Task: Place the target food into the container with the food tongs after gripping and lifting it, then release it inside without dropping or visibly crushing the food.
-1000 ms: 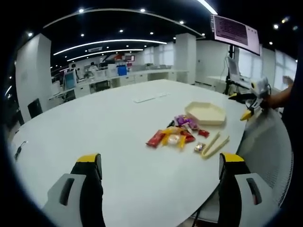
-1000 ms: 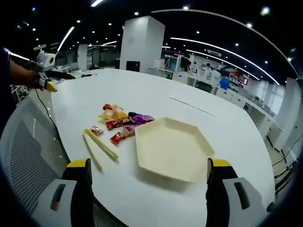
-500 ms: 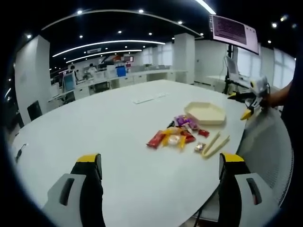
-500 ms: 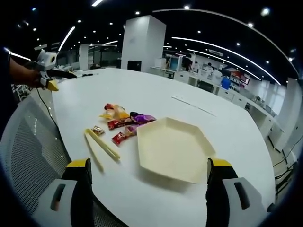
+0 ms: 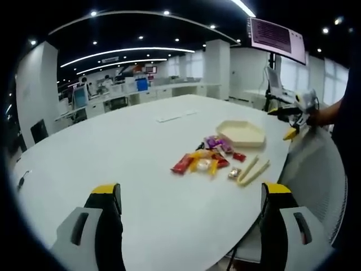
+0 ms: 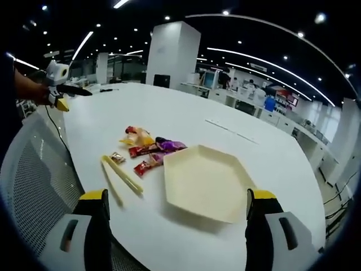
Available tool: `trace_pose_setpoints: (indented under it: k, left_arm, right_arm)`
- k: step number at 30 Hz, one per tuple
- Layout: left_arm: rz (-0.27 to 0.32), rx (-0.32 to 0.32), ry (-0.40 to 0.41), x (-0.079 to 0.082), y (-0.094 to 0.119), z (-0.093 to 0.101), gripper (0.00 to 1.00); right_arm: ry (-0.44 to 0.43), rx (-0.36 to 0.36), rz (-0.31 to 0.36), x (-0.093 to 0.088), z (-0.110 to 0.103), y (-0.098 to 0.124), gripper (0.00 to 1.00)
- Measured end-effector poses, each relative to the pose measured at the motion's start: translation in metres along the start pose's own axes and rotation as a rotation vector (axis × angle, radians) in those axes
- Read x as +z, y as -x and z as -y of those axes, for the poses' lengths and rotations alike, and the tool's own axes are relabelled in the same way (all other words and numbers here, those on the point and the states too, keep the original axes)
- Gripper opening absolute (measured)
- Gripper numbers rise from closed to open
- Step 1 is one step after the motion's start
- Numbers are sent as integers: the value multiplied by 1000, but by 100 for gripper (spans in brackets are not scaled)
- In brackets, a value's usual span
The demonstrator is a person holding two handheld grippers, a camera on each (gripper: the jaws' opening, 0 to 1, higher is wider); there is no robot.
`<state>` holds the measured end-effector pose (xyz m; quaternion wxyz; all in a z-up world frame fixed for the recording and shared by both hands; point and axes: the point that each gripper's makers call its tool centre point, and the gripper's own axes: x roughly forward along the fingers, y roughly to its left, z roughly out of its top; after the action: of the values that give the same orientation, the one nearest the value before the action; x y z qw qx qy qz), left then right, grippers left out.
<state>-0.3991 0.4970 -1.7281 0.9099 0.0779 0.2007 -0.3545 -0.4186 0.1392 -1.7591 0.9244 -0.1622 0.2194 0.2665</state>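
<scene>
Both of your grippers are held above the tabletop (image 6: 237, 127) with nothing between them: the right gripper (image 6: 177, 212) has its fingers spread wide, and the left gripper (image 5: 189, 206) likewise stands open and empty.

Ahead of the right fingers, just beyond and between them, lies the cream hexagonal container (image 6: 206, 182), shallow and with nothing in it. Off toward the left finger lie the food tongs (image 6: 120, 178), a pale yellow pair flat on the tabletop near its edge. Just past the tongs, beside the container's far-left corner, is the heap of wrapped snacks (image 6: 148, 148): red, yellow and purple packets, with one small wrapped piece (image 6: 117, 157) lying apart, closest to the tongs. From the left gripper the same heap (image 5: 206, 160) sits well ahead and toward its right finger, with the tongs (image 5: 251, 169) further right.

The tongs look light, stiff and smooth, so they may slide; take them across the middle of both arms so that squeezing closes their tips. The packets look light, with slick, crinkly wrappers and probably soft or brittle contents. Pinch one across its body rather than a sealed end, and press only enough to lift. The lone small piece seems the easiest target.
</scene>
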Motion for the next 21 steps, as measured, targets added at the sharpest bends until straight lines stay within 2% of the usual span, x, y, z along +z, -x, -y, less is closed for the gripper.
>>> trace_pose_setpoints:
  k: [1,4,5,10,13,16,21]
  left_arm:
    - [0,-3,3,-2,-1,0,99]
    - [-9,-16,-4,-6,-1,2,99]
    - [-8,-24,-3,-8,-2,3,99]
    - [-9,-44,-9,-8,0,7,99]
    - [-10,-40,8,-11,0,3,99]
    - [-13,-40,7,-13,1,3,99]
    - [-9,-35,9,-12,2,-1,99]
  right_arm:
    - [5,11,-2,0,-2,-1,99]
    - [-3,134,-36,-5,-23,-4,99]
    - [14,124,-35,-2,-20,-6,99]
    - [59,162,11,19,-22,-13,98]
    - [129,196,52,32,-27,-18,89]
    - [144,234,71,40,-35,-25,91]
    - [240,356,24,32,-61,-38,85]
